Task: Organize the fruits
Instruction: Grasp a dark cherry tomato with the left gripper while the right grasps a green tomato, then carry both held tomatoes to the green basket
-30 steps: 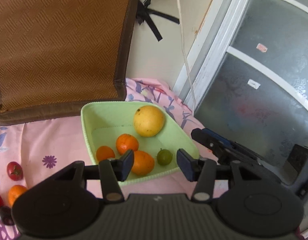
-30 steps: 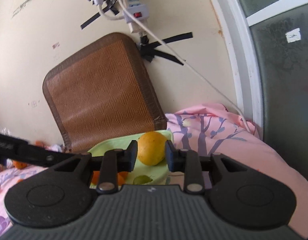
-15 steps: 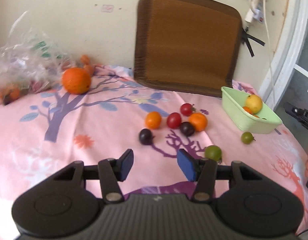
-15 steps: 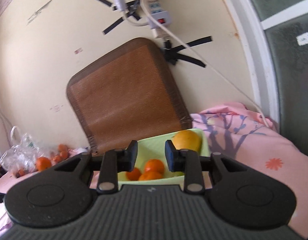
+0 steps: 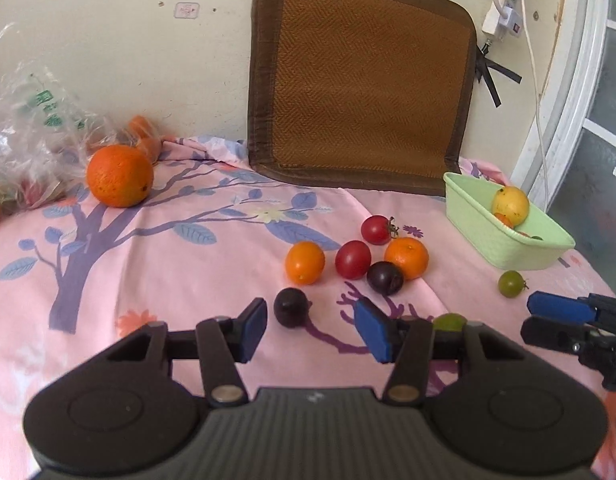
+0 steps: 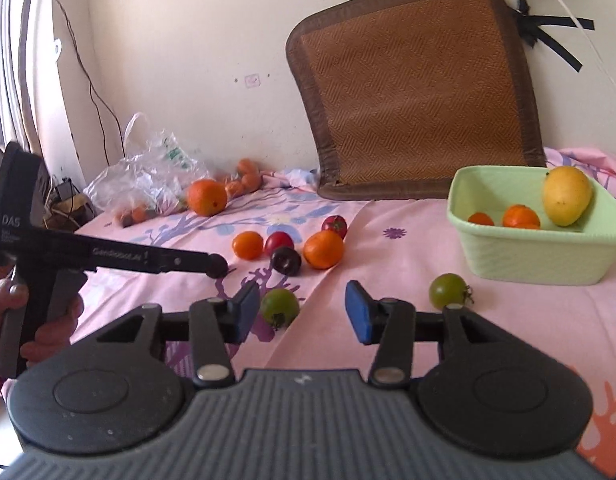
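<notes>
Your left gripper (image 5: 311,330) was spread wide with nothing between its blue pads, hovering low over the pink sheet (image 5: 168,264). A dark plum (image 5: 292,306) lay just ahead of the gap, nearer the left pad. Your right gripper (image 6: 296,312) was likewise wide apart and held nothing; a green tomato (image 6: 280,306) sat just beside its left pad, and a second green tomato (image 6: 447,290) lay beyond its right pad, near the basket. In the left view the right gripper's blue tips poked in from the right edge, with that second green tomato just past them.

A little farther out lay the loose cluster: another dark plum (image 5: 384,278) touching a red tomato (image 5: 352,259) and a tangerine (image 5: 406,257), a smaller orange fruit (image 5: 304,262) just to the left of them, and a second red tomato (image 5: 375,229) behind.

To the right stood the green basket (image 6: 523,256), on the sheet near its edge. In it were a yellow mango (image 6: 566,196) leaning against the far right wall and two tangerines showing over the front rim.

Far off to the left, a big orange (image 5: 120,175) rested on the sheet beside a crumpled plastic bag (image 5: 32,128) with more fruit around it. A brown woven cushion (image 5: 363,96) leaned upright against the wall at the back, and a white power strip (image 5: 503,12) hung on the wall to its right.
</notes>
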Tool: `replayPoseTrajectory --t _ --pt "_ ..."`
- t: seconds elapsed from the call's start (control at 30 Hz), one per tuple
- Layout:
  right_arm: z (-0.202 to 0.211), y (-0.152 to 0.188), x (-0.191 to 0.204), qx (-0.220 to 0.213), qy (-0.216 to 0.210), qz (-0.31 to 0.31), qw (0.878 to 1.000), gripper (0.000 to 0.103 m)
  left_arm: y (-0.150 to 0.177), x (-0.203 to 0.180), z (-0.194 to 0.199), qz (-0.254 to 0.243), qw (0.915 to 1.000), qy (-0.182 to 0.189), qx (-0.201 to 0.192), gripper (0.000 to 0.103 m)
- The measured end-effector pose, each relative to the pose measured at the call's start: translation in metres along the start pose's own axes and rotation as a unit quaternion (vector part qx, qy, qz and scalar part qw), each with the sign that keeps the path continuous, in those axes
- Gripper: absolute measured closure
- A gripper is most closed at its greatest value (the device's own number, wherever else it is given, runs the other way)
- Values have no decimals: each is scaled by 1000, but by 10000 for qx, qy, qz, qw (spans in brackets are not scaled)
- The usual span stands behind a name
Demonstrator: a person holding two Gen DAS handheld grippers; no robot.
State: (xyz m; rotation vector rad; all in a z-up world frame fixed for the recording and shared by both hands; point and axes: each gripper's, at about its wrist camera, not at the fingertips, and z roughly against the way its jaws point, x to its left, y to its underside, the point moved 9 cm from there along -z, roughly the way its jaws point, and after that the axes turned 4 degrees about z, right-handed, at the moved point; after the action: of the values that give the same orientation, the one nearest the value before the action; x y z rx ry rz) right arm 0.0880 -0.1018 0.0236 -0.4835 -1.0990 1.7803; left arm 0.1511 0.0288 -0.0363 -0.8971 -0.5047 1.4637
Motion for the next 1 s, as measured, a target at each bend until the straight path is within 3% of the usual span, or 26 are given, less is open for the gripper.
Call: replayPoseTrajectory --t 0.23,0.3,0.37,0.43,0.47,0.73,1.0 --pt "-31 4 16 420 93 644 9970 53 3 8 -24 -87 9998 -147 89 58" --pt "-40 6 17 551 128 741 9956 53 4 9 -23 -155 9996 -236 29 63" --pt "-47 9 19 645 100 831 9944 53 4 10 -23 -217 9994 -266 16 80" --pt "-54 12 22 748 116 942 9927 59 5 8 -20 -157 9997 -166 49 80" --pt "-57 15 23 813 168 1024 9913 72 6 6 -19 -146 9998 -103 63 80" --pt "-23 14 16 454 380 994 9933 73 20 -41 18 -272 9985 460 -111 80" --pt "9 43 -6 484 592 596 9953 73 47 -86 10 -562 9960 681 139 80"
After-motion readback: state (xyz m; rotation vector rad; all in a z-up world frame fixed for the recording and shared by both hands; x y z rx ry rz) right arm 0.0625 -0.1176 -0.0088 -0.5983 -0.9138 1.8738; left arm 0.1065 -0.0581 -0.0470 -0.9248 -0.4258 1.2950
